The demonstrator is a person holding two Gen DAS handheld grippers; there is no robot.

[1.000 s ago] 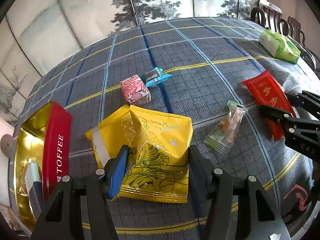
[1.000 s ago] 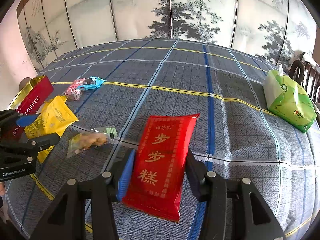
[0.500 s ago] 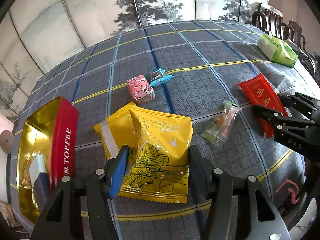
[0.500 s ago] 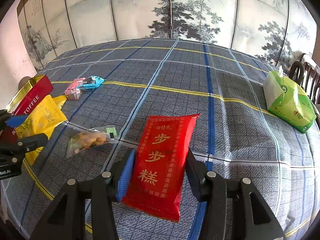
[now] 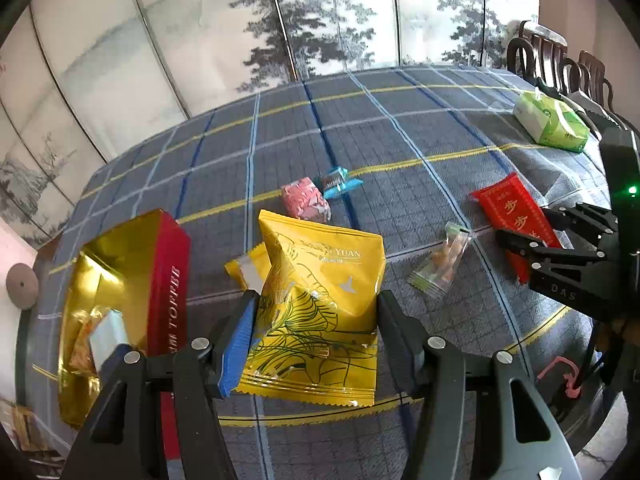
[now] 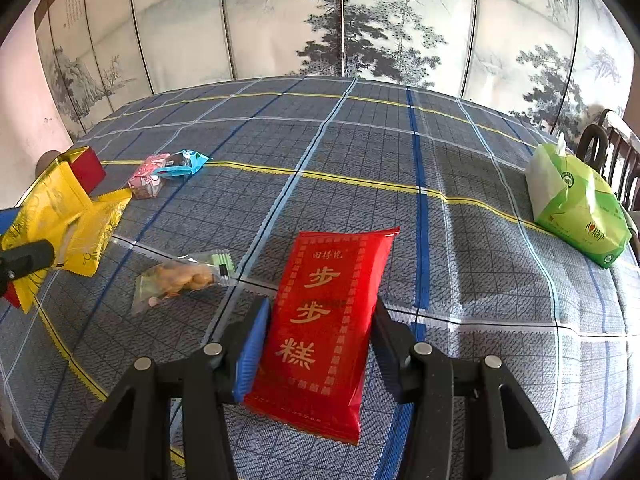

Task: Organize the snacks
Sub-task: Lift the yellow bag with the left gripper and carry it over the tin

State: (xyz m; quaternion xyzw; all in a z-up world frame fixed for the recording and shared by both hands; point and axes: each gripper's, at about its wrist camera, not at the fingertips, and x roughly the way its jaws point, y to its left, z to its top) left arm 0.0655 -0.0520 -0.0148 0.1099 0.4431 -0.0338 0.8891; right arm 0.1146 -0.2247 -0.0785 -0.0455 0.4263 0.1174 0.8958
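My left gripper (image 5: pixel 314 330) is shut on a yellow snack bag (image 5: pixel 320 300) and holds it above the table, next to the open red and gold toffee tin (image 5: pixel 132 292). A second yellow bag (image 5: pixel 246 268) lies on the cloth behind it. My right gripper (image 6: pixel 318 344) is shut on a red snack pack (image 6: pixel 324 320) that lies on or just above the cloth. On the cloth lie a clear pack of nuts (image 6: pixel 184 276), a pink sweet (image 5: pixel 306 200) and a blue sweet (image 5: pixel 338 184).
A green tissue pack (image 6: pixel 576 204) sits at the table's right edge, with wooden chairs (image 5: pixel 560 56) behind it. A painted folding screen (image 6: pixel 340 20) stands along the far side. The toffee tin holds several wrapped items (image 5: pixel 100 332).
My left gripper has lifted the yellow bag off the second yellow bag and moved it toward the toffee tin. The right gripper and red pack have stayed in place.
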